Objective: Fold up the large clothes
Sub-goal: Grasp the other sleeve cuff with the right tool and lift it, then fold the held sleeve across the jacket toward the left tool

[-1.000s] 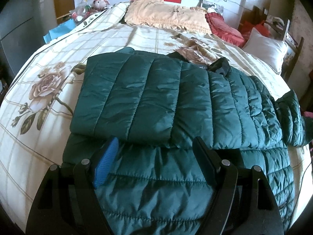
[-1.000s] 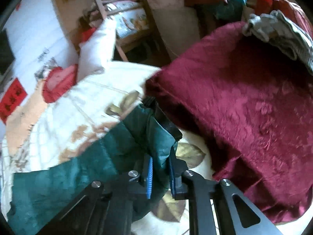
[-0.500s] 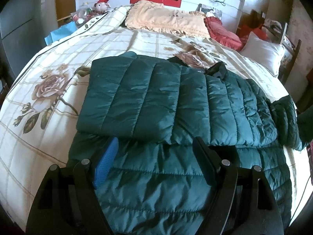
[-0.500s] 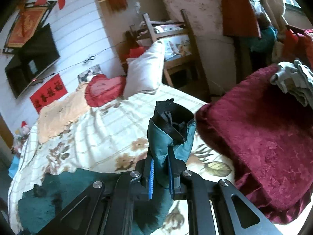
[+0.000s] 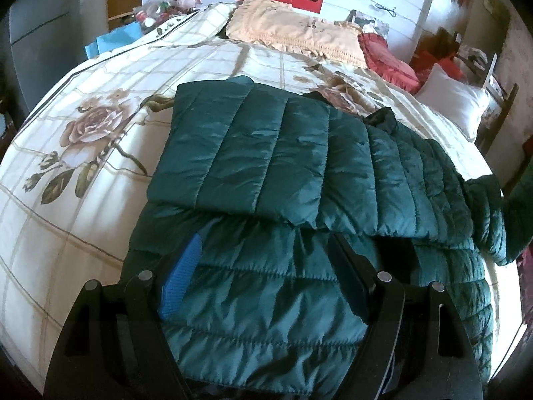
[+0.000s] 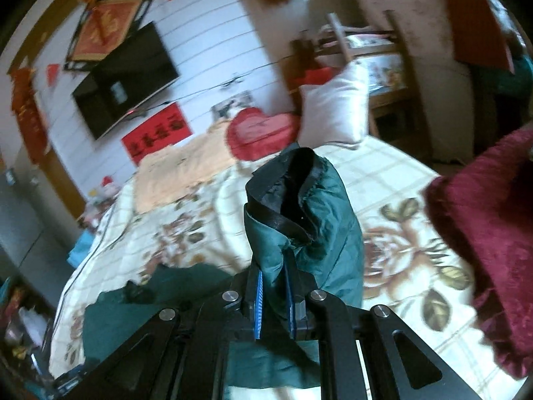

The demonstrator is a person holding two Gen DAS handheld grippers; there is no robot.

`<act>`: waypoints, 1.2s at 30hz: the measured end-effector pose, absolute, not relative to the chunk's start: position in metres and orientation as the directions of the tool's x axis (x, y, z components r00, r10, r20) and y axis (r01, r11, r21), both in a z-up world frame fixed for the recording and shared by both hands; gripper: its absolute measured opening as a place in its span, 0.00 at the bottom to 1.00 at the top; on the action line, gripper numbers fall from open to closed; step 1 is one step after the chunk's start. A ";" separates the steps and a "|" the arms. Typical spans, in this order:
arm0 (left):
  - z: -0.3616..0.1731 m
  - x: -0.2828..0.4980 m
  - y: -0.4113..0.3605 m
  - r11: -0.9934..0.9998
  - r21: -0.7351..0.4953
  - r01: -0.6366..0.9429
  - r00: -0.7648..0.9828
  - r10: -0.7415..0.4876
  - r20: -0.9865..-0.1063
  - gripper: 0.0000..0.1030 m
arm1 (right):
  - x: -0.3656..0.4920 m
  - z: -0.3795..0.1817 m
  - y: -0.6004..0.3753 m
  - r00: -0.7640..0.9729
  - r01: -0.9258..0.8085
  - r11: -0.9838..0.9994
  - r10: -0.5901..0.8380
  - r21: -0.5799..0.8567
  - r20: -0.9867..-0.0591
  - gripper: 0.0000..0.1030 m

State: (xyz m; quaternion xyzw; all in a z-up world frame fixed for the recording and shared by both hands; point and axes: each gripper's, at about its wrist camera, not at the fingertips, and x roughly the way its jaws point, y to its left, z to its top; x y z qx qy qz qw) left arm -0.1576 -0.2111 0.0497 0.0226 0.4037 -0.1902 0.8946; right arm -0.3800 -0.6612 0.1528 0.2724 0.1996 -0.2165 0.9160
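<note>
A dark green quilted jacket (image 5: 299,173) lies on the floral bed (image 5: 66,166), with one side folded over its body. My left gripper (image 5: 266,266) is open and hovers just above the jacket's near part, touching nothing that I can see. My right gripper (image 6: 274,296) is shut on the jacket's sleeve cuff (image 6: 296,206) and holds it up in the air; the black lining shows at the cuff's mouth. The raised sleeve also shows at the right edge of the left wrist view (image 5: 519,206).
A peach blanket (image 5: 296,33), a red cushion (image 5: 386,56) and a white pillow (image 5: 456,103) lie at the bed's head. A dark red quilt (image 6: 489,233) lies on the bed's right side. A TV (image 6: 123,76) hangs on the wall. A wooden chair (image 6: 366,43) stands beside the bed.
My right gripper has lifted the sleeve cuff up off the bed and swung to face the headboard wall. My left gripper has drawn back slightly, still open.
</note>
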 end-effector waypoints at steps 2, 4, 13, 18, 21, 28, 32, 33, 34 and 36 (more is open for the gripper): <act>0.051 -0.159 -0.209 0.926 -0.119 0.358 0.604 -0.327 -0.727 0.76 | -0.368 0.155 -0.648 0.838 0.470 0.781 -0.249 0.411 -0.485 0.10; 0.053 -0.159 -0.206 0.925 -0.125 0.358 0.607 -0.332 -0.722 0.76 | -0.356 0.156 -0.634 0.847 0.436 0.799 -0.210 0.414 -0.488 0.10; 0.056 -0.158 -0.195 0.926 -0.157 0.342 0.609 -0.346 -0.714 0.76 | -0.290 0.151 -0.563 0.851 0.283 0.867 -0.030 0.410 -0.524 0.10; 0.055 -0.156 -0.189 0.927 -0.176 0.332 0.605 -0.353 -0.714 0.76 | -0.251 0.137 -0.517 0.835 0.180 0.883 0.096 0.434 -0.541 0.10; 0.056 -0.155 -0.186 0.926 -0.187 0.328 0.607 -0.358 -0.709 0.76 | -0.232 0.133 -0.489 0.823 0.123 0.887 0.159 0.444 -0.545 0.10; 0.060 -0.153 -0.173 0.925 -0.219 0.311 0.612 -0.371 -0.698 0.76 | -0.184 0.115 -0.434 0.785 0.031 0.870 0.284 0.492 -0.551 0.10; 0.061 -0.151 -0.166 0.924 -0.242 0.296 0.614 -0.378 -0.693 0.76 | -0.166 0.100 -0.412 0.757 0.006 0.846 0.344 0.533 -0.555 0.10; 0.061 -0.150 -0.165 0.923 -0.249 0.293 0.613 -0.382 -0.692 0.76 | -0.161 0.097 -0.407 0.752 -0.001 0.842 0.357 0.540 -0.554 0.10; 0.062 -0.149 -0.163 0.921 -0.258 0.292 0.613 -0.387 -0.688 0.76 | -0.155 0.092 -0.401 0.740 -0.013 0.833 0.380 0.553 -0.555 0.10; 0.063 -0.149 -0.162 0.917 -0.275 0.288 0.615 -0.397 -0.681 0.76 | -0.142 0.080 -0.393 0.701 -0.020 0.811 0.428 0.585 -0.570 0.10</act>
